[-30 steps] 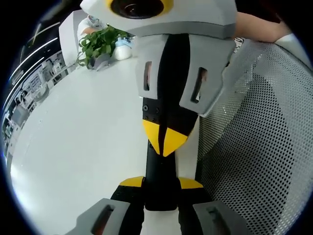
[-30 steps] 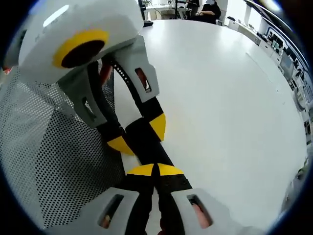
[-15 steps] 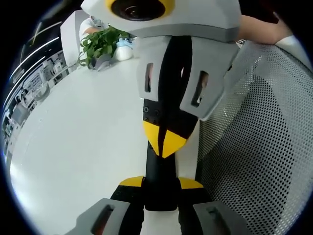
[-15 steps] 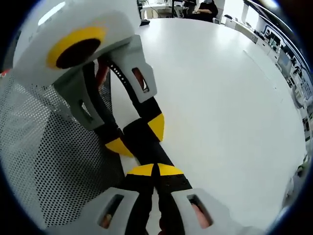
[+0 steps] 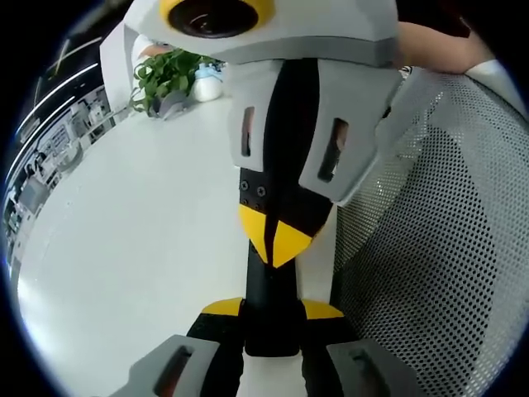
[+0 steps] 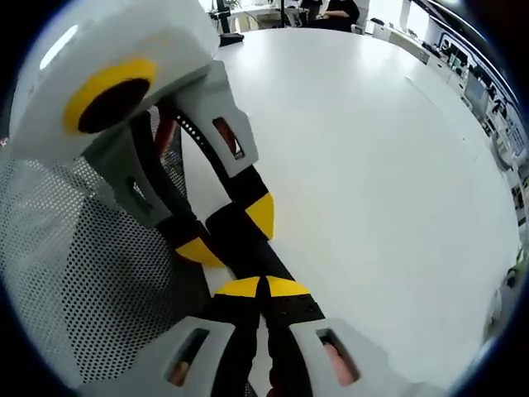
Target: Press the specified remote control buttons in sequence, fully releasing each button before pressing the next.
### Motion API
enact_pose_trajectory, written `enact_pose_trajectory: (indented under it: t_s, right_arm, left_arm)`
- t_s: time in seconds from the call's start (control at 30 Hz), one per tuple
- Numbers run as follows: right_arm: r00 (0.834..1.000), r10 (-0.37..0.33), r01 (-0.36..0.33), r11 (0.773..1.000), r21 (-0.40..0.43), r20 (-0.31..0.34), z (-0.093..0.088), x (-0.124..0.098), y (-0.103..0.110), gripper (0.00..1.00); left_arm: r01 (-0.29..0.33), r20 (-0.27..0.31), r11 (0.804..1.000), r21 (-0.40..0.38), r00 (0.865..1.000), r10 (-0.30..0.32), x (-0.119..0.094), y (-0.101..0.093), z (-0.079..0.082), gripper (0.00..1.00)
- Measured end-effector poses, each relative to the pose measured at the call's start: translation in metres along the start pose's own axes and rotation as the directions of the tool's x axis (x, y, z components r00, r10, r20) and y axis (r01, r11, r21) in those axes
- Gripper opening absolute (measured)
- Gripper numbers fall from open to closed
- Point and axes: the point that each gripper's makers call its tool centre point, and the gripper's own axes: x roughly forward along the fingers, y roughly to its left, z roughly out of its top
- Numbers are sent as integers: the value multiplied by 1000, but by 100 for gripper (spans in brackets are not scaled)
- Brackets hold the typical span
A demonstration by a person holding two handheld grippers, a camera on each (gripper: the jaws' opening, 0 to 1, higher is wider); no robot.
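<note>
Left gripper view, remote [image 5: 273, 298] lengthwise between left gripper [image 5: 273, 310], right gripper [image 5: 279, 236]

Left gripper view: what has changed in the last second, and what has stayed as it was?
The right claw has leaned slightly toward the view's left; its shut tips stay at the same spot on the remote control. Nothing was taken or released. The left claw still grips the remote, and the table and plant are unmoved.

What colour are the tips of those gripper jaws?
Yellow, on black jaws; the right gripper shows it best in the left gripper view.
</note>
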Motion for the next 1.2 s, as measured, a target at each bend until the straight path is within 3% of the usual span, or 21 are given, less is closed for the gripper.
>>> enact_pose_trajectory:
  t_s: [0.57, 0.77, 1.2]
  right_arm:
    - [1000, -1, 1, 1000, -23, -11, -1, 1, 0, 0]
    - [1000, 8, -8, 1000, 9, -3, -1, 1, -1, 0]
    - [1000, -7, 7, 1000, -26, -17, 0, 1, 0, 0]
  left_arm:
    - [1, 1, 1000, 1, 1000, -1, 0, -1, 0, 25]
    - [0, 7, 1000, -5, 1000, 0, -1, -1, 0, 25]
    - [0, 16, 1000, -7, 1000, 0, -1, -1, 0, 25]
